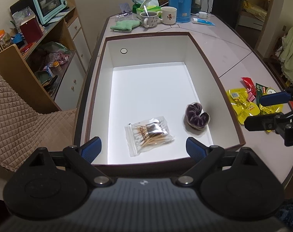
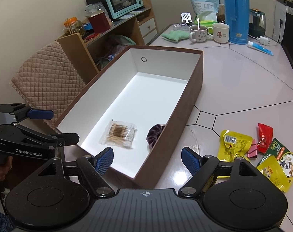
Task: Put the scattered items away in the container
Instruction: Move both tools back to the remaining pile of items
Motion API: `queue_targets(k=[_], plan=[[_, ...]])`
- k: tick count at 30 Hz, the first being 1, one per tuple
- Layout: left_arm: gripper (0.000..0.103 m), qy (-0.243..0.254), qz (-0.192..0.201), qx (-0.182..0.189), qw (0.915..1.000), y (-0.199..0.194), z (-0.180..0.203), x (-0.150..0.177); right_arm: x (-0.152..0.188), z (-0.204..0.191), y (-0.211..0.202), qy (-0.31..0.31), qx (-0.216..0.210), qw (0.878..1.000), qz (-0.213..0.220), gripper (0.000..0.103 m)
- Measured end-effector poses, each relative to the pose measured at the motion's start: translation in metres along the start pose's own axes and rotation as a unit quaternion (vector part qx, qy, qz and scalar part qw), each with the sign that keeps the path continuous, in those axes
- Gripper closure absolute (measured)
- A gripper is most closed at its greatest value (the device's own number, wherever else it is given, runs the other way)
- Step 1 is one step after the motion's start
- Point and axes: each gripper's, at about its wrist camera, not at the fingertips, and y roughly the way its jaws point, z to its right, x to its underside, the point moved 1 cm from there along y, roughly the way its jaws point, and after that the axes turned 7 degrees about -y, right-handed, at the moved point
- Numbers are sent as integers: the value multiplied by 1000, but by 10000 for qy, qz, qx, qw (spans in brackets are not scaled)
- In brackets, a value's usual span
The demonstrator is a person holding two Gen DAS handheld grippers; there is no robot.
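A brown box with a white inside [image 1: 231, 104] [image 2: 192, 89] stands on the table. On its floor lie a clear bag of cotton swabs [image 1: 149, 134] [image 2: 119, 134] and a purple velvet scrunchie [image 1: 196, 117] [image 2: 153, 135]. My left gripper [image 1: 144, 147] [image 2: 59, 125] hangs open over the box's near edge, nothing between its fingers. My right gripper [image 2: 147, 159] [image 1: 262, 110] is open too, above the box's near right corner. Right of the box lie yellow snack packets [image 2: 233, 141] [image 1: 241, 100], a red packet [image 2: 264, 135], a pink binder clip [image 2: 253, 150] and a green packet [image 2: 281, 152].
At the table's far end stand two mugs [image 1: 149, 18], a green cloth [image 1: 125, 25], a blue thermos [image 1: 180, 0], a tube [image 1: 203, 21] and a tissue box [image 1: 147, 9]. A quilted chair [image 1: 16, 116] and a shelf with a mint oven [image 1: 49, 1] are on the left.
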Motion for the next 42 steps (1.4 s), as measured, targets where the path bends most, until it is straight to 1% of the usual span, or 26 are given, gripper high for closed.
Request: queue_targets(k=[12,19,22,32,42], plan=[[10,10,28,-104,9999,-14,34,10,20,16,-28,1,-85,9999,124,23],[9,60,79,-129,9999,-21,61,15,32,37,-49,110,-47,9997,232,23],[9,103,104,-110,9998,-24,73,16,40,48,-60,190,33,9994,271,23],[10,430,135,236,9987,-20,133,16,77,102,-105,750,524,9954,287,23],[9,837,131,633,9944,-8,197,11,108,151,-148,1197,961,9875,345,23]])
